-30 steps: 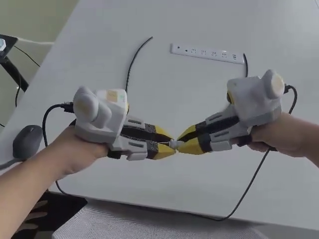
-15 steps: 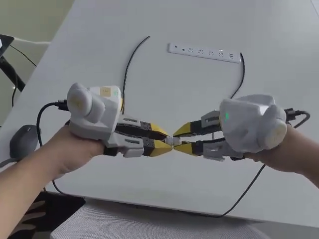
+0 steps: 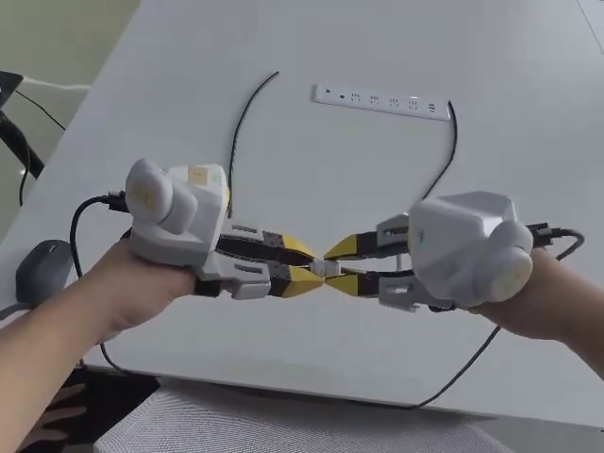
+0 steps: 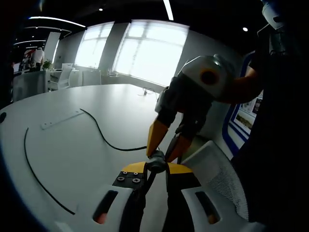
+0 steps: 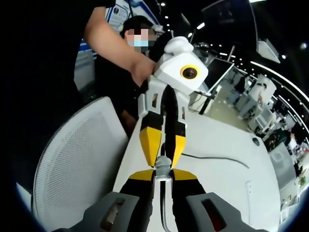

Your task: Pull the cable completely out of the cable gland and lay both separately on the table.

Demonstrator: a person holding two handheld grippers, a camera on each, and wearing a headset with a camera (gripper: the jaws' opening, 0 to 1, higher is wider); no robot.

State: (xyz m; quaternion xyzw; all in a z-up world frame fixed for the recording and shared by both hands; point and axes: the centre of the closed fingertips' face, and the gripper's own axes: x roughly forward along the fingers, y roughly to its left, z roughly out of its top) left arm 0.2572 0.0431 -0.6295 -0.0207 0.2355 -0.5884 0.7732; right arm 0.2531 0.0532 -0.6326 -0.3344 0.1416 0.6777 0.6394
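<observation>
I have both tools tip to tip above the near edge of the desk (image 3: 330,179). My left hand-held gripper (image 3: 310,268) is clamped almost fully closed on one end of the cable gland (image 3: 325,269). The gland hangs in the air between the two tools, clear of the desk top. My right hand-held gripper (image 3: 340,267) pinches the gland's other end, its jaws a narrow gap apart around it. A thin black cable (image 3: 238,142) lies on the desk, curving from toward the far edge down to my left hand and passing behind that tool. I cannot tell where it meets the gland. A white power strip (image 3: 382,100) lies flat near the far edge.
</observation>
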